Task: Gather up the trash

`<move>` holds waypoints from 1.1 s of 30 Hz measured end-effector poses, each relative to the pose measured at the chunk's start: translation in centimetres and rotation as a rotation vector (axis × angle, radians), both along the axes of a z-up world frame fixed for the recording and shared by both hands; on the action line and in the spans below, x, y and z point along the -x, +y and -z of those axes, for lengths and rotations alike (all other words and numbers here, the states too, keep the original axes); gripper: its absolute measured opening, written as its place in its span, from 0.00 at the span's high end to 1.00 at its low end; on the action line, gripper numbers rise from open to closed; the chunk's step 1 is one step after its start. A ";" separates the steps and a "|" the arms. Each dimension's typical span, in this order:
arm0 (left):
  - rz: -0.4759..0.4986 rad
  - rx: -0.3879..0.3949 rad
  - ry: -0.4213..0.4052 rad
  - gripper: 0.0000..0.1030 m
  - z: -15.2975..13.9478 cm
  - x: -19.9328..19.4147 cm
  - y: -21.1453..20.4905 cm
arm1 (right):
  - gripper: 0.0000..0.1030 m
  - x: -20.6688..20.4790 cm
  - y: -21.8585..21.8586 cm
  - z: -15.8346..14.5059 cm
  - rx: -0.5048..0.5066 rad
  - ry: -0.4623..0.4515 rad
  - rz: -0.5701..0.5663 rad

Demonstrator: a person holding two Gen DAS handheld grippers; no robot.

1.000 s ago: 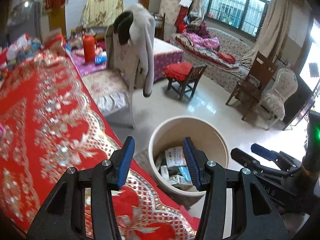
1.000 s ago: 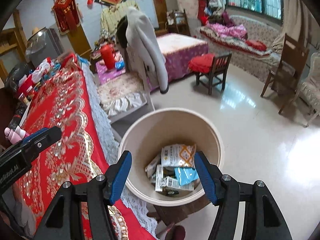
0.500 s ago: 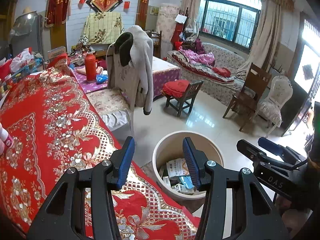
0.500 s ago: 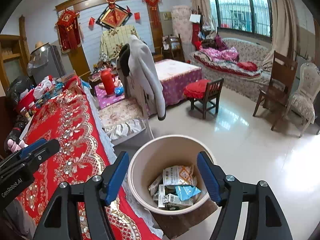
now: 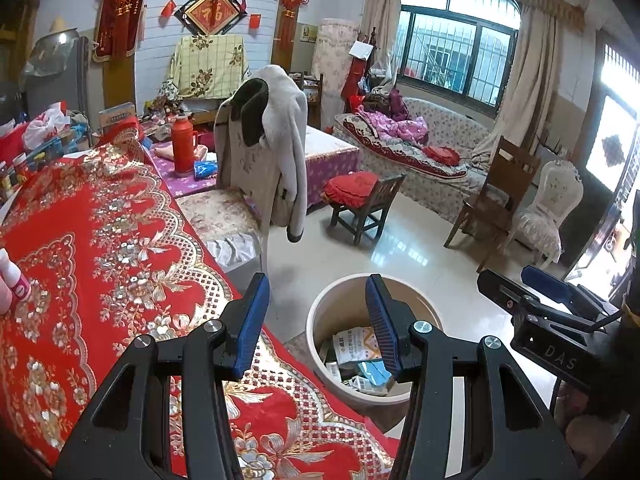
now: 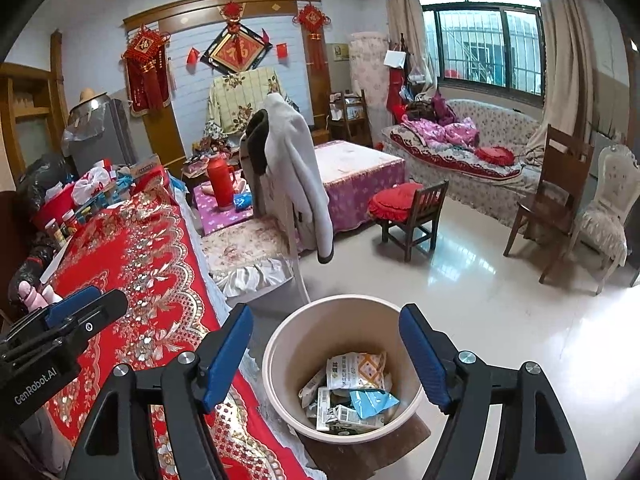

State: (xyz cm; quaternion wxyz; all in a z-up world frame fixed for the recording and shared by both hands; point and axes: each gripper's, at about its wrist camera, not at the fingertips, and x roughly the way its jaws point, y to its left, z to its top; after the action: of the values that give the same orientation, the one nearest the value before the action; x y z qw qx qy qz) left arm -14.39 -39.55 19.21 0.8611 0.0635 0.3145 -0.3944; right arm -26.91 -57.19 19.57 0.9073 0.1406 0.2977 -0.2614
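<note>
The trash bin (image 6: 344, 364), a beige round tub, stands on the floor (image 6: 480, 320) at the near right edge of the worktop (image 6: 152, 248). It holds a loose pile of trash (image 6: 352, 388): crumpled white printed packets, small cartons and a blue wrapper; the print is too small to read. The worktop carries a red cloth with gold floral embroidery and a lace border. A chair draped with a grey coat (image 6: 296, 176) stands just beyond the bin; a sofa and barred window lie far right. Clutter at the worktop's far left end is hard to make out.

The right gripper (image 6: 326, 356) hovers over the bin, its jaws apart and empty, having just been opening. The left gripper (image 5: 316, 324) hovers over the worktop edge, its jaws apart and empty.
</note>
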 end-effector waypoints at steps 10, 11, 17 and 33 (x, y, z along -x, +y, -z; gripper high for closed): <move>-0.008 -0.013 0.000 0.53 0.1 -0.1 0.0 | 0.29 -0.2 0.3 -0.1 0.008 -0.002 -0.009; -0.008 -0.013 0.001 0.53 0.1 0.0 0.0 | 0.29 -0.2 0.3 -0.1 0.008 -0.002 -0.010; -0.006 -0.019 0.005 0.53 0.3 0.1 0.0 | 0.29 -0.3 0.3 -0.1 0.004 0.001 -0.010; -0.004 -0.017 0.019 0.53 0.7 0.3 0.0 | 0.28 -0.3 0.3 0.3 -0.006 0.005 -0.017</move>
State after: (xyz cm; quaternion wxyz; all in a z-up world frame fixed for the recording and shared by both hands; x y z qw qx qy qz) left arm -14.71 -39.51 18.48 0.8583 0.0663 0.3263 -0.3904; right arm -26.61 -56.85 19.23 0.9084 0.1401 0.3018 -0.2533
